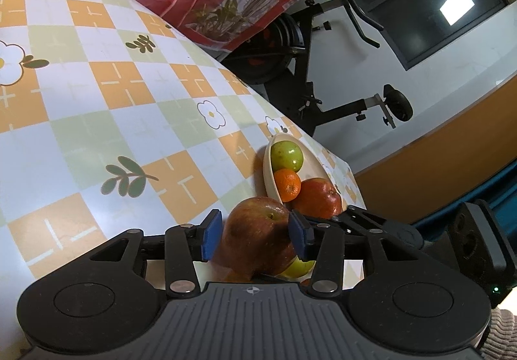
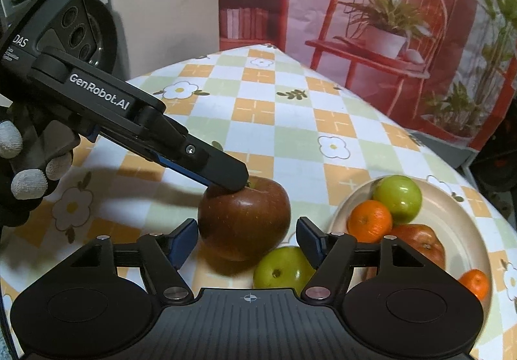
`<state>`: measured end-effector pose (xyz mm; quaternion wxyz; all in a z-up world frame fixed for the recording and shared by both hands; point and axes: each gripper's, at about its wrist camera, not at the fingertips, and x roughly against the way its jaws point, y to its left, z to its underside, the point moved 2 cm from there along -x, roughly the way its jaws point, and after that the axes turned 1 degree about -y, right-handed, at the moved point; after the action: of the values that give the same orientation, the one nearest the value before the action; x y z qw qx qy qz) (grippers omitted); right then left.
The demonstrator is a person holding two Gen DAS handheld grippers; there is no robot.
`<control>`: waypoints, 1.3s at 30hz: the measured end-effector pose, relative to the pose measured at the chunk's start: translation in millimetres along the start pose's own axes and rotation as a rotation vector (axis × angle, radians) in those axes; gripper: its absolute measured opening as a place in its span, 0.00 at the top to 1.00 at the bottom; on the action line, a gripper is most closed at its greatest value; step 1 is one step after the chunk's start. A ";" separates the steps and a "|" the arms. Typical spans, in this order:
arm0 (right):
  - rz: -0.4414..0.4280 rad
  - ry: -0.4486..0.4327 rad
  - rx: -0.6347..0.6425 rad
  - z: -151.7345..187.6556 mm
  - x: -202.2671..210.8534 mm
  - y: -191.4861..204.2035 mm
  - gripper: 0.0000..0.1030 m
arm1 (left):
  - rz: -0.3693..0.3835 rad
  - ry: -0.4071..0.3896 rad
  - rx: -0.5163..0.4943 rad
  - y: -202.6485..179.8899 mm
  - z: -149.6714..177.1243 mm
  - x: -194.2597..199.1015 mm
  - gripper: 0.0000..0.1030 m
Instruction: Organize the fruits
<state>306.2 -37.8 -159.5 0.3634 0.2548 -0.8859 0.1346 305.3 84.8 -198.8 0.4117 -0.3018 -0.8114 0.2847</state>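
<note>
Fruits: big red apple (image 2: 244,217) sits on the table (image 2: 290,121) just left of the cream bowl (image 2: 452,214), not in it yet. Loose green apple (image 2: 282,268) touching it at front right, also outside the bowl. Bowl already holds a green apple (image 2: 398,198), red apple (image 2: 420,245) and orange (image 2: 370,221); a second orange (image 2: 474,283) is at the rim on the near side.

Left tongs (image 1: 255,235): jaws straddle the red apple across its top. The right pad looks touching or nearly so, with a small gap at the left pad, so I read them as open, not clamped. From the right wrist view one finger rests on the apple's crown by the stem.

Right tongs (image 2: 247,238): open, empty, pads either side of the same apple with clearance both sides.

Risks as I judge them:
- Both tongs are aimed at one apple. If both close, the fingers collide or shove it sideways.
- The left grip is high on a rounded, glossy crown. Closing there could squirt the apple out toward the green one and send both rolling.
- The bowl is crowded on the near side. Dropping the big apple in could knock the rim orange out.
- The table edge is near the bowl in the left wrist view, so a rolling fruit could go off it.
</note>
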 end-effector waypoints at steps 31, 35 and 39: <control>0.022 -0.206 -0.078 5.1 60.3 -68.3 0.41 | -0.070 0.008 -0.315 -107.5 -33.2 -28.1 0.60; 0.054 -0.224 -0.106 6.5 69.6 -99.3 0.41 | -0.075 0.023 -0.363 -126.6 -44.9 -54.7 0.60; 0.082 -0.220 -0.137 10.5 66.6 -125.3 0.41 | -0.086 0.053 -0.377 -133.7 -55.0 -80.4 0.60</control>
<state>328.6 -170.3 -112.7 0.2746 0.2063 -0.9373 0.0598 355.9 -49.3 -116.3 0.3811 -0.3461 -0.8512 0.1019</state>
